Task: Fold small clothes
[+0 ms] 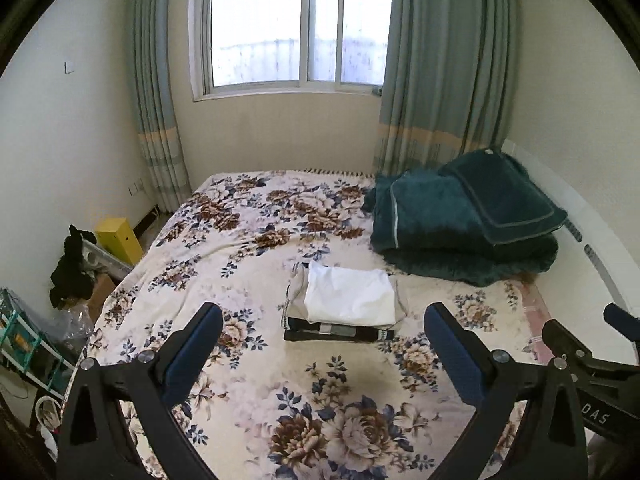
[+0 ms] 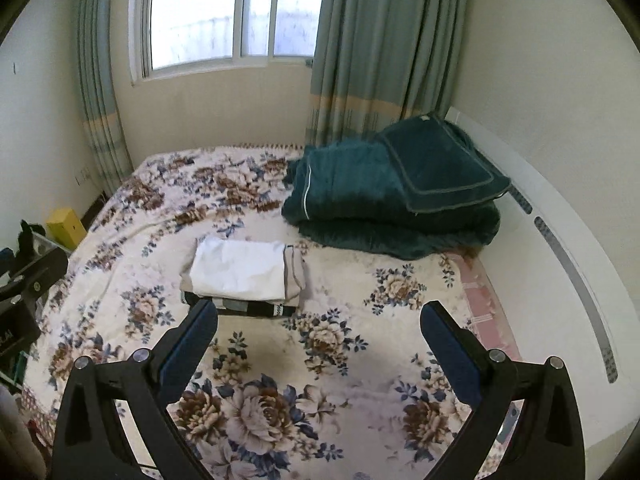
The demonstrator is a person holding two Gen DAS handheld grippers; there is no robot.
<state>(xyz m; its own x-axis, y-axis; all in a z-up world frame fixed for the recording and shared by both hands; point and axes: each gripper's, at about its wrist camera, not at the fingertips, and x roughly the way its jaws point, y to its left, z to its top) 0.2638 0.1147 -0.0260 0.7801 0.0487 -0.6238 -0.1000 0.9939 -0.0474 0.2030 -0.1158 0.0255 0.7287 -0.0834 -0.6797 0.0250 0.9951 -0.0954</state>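
A stack of folded small clothes point(image 1: 344, 308) lies in the middle of the floral bed cover point(image 1: 248, 240): a white piece on top, a beige piece under it, a dark striped piece at the bottom. The stack also shows in the right wrist view point(image 2: 244, 276). My left gripper point(image 1: 324, 320) is open and empty, held above the bed short of the stack. My right gripper point(image 2: 320, 316) is open and empty, also short of the stack, to its right. The right gripper's body shows at the left wrist view's right edge point(image 1: 592, 360).
A folded dark green quilt with a pillow point(image 1: 464, 220) lies at the bed's far right by the white headboard point(image 2: 560, 240). Left of the bed stand a yellow box point(image 1: 120, 238), dark clothes point(image 1: 74, 268) and clutter. A window and curtains are behind.
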